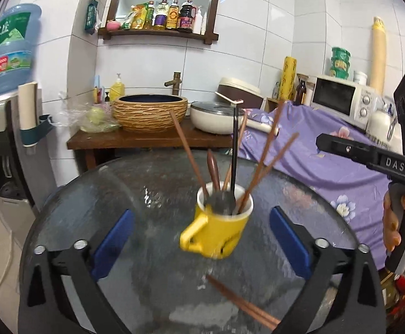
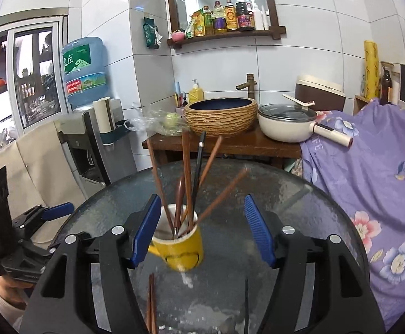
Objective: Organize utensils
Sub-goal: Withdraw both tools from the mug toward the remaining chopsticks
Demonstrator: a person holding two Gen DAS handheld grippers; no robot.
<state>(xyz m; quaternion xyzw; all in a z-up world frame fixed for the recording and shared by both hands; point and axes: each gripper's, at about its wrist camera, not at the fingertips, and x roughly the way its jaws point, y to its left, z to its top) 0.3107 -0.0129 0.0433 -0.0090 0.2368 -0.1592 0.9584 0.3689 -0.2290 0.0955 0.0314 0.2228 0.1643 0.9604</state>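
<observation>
A yellow mug (image 1: 216,225) stands on the round glass table (image 1: 91,194), holding several brown chopsticks (image 1: 269,161), a black stick and a dark spoon. My left gripper (image 1: 202,242) is open, its blue pads (image 1: 113,245) wide apart on either side of the mug without touching it. A loose pair of brown chopsticks (image 1: 244,303) lies on the glass nearer the camera. In the right wrist view my right gripper (image 2: 202,231) is open around the mug (image 2: 181,250). The mug sits close to the left pad (image 2: 146,228); the right pad is well clear of it.
A thin black stick (image 2: 246,306) lies on the glass beside the loose chopsticks (image 2: 151,306). A hand (image 1: 397,222) holds the other gripper's handle at the right. Behind the table are a wooden stand with a woven basin (image 2: 221,119), a white pan (image 2: 286,125) and a purple floral cloth (image 2: 369,181).
</observation>
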